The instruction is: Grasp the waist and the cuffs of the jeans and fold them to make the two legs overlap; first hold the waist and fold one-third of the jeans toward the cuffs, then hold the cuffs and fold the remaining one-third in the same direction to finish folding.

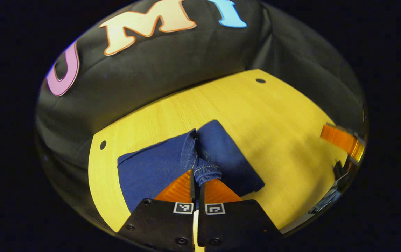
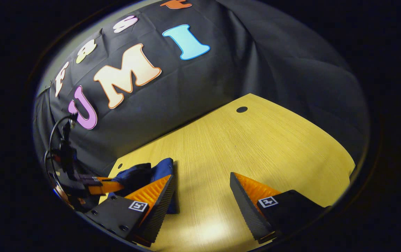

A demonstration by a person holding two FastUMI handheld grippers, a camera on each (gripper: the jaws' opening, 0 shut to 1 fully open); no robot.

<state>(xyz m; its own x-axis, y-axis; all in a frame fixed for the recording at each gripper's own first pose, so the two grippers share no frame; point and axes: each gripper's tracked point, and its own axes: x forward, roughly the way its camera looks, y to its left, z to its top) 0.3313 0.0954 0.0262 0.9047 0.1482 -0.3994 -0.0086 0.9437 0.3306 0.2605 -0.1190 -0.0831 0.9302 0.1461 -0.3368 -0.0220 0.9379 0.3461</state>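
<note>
Pinched between the left gripper (image 1: pixel 197 182) fingers is a bunched hem of the dark blue denim jeans (image 1: pixel 158 168), which are lying folded on the yellow wooden table (image 1: pixel 274 115). Over the bare tabletop beside the jeans, the right gripper (image 2: pixel 200 189) is hovering with its fingers spread wide apart

Recording booth/lab setup: black cloth wall (image 2: pixel 193 101) behind bare wooden tabletop (image 2: pixel 256 147) w/ cable holes.
</note>
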